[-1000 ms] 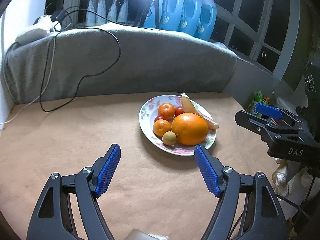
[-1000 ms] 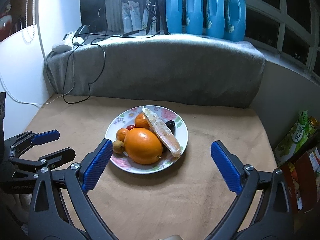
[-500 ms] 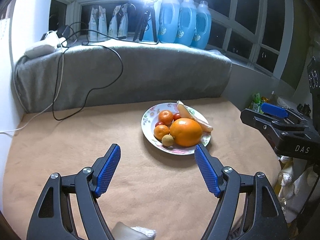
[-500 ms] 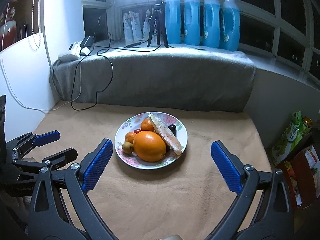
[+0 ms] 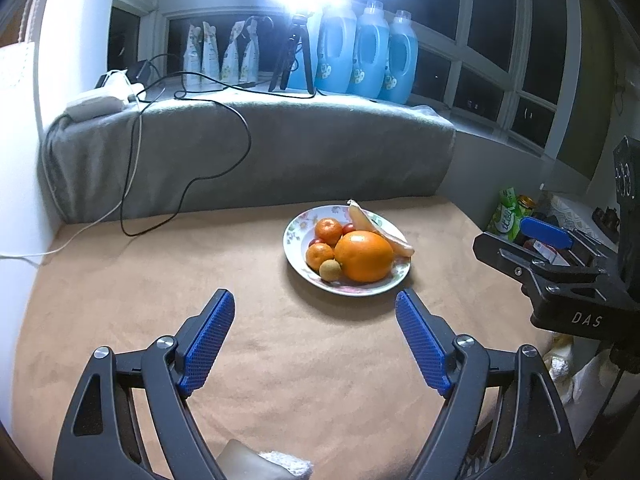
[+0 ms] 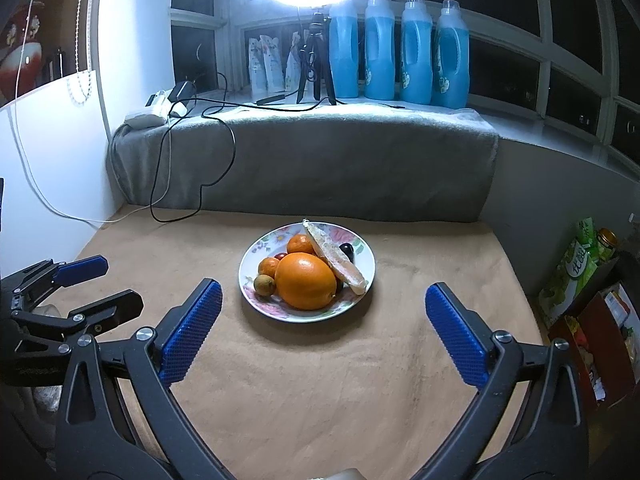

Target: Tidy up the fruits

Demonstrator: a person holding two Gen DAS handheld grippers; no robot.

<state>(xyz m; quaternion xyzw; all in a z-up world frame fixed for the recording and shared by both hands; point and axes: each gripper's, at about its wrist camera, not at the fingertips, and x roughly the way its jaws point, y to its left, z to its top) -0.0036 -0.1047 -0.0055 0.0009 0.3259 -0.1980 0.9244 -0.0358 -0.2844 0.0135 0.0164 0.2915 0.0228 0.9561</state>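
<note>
A flowered plate (image 5: pixel 296 252) (image 6: pixel 364 276) sits on the tan table cloth. It holds a large orange (image 5: pixel 363 256) (image 6: pixel 306 286), two small mandarins (image 5: pixel 328 230) (image 6: pixel 300 245), a brown kiwi (image 5: pixel 330 270) (image 6: pixel 264 284), a cherry tomato, a dark plum (image 6: pixel 347 249) and a pale banana (image 5: pixel 380 232) (image 6: pixel 336 258) lying across the top. My left gripper (image 5: pixel 314 332) is open and empty, well short of the plate. My right gripper (image 6: pixel 320 320) is open and empty, just in front of the plate.
A grey blanket-covered ledge (image 6: pixel 320 152) runs behind the table, with black cables (image 5: pixel 224 152), blue detergent bottles (image 6: pixel 396 52) and a ring light on a tripod (image 6: pixel 316 56). Boxes and drink cartons (image 6: pixel 580 276) stand off the table's right edge.
Both grippers have drawn back and risen, so the plate looks smaller and farther. The fruit has not moved. Both grippers stay open.
</note>
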